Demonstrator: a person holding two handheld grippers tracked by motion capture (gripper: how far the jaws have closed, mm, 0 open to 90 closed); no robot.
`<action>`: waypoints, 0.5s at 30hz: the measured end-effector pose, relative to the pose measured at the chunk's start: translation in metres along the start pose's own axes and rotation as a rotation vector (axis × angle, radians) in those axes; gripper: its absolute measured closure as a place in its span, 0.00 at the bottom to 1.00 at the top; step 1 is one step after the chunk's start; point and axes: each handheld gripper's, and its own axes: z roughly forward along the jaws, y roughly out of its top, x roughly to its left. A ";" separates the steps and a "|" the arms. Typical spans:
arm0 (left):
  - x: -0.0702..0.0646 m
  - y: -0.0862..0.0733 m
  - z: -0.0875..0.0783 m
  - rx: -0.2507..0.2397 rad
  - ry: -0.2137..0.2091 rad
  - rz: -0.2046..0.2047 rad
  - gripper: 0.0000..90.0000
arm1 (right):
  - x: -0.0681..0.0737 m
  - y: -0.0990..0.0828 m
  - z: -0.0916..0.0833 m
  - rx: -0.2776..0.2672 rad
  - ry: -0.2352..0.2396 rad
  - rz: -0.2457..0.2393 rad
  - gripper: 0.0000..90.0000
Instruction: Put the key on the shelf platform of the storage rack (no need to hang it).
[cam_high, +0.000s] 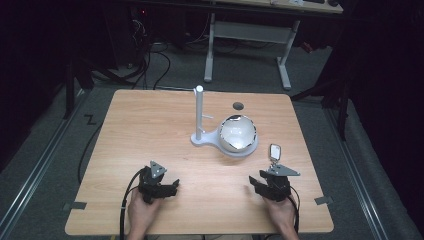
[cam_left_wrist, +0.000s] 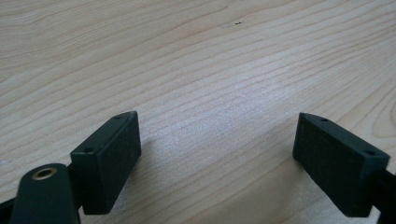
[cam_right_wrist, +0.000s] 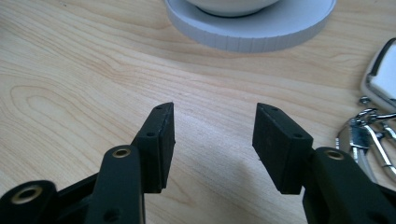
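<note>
Two grippers idle, nothing held.
Left gripper (cam_high: 159, 187) gaped wide, right gripper (cam_high: 265, 186) half-parted near the key fob (cam_high: 274, 151); pickup seemingly unstarted.

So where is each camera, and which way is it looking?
High view: above the person's side, looking forward and down on the table; both hands, left gripper and right gripper show.
Left gripper view: rides that gripper, facing bare wood between its open jaws.
Right gripper view: rides that gripper, facing the white stand and key fob.
Shared: the high view too shows stand and fob.
</note>
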 end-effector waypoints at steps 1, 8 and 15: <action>0.000 0.000 0.000 0.000 0.000 0.000 0.17 | -0.001 0.000 -0.002 -0.010 -0.002 -0.005 0.56; 0.000 0.000 0.000 0.000 0.000 0.000 0.17 | -0.008 -0.004 -0.012 -0.019 -0.007 0.019 0.58; 0.000 0.000 0.000 0.000 0.000 0.000 0.17 | -0.018 -0.007 -0.022 -0.050 -0.024 0.048 0.59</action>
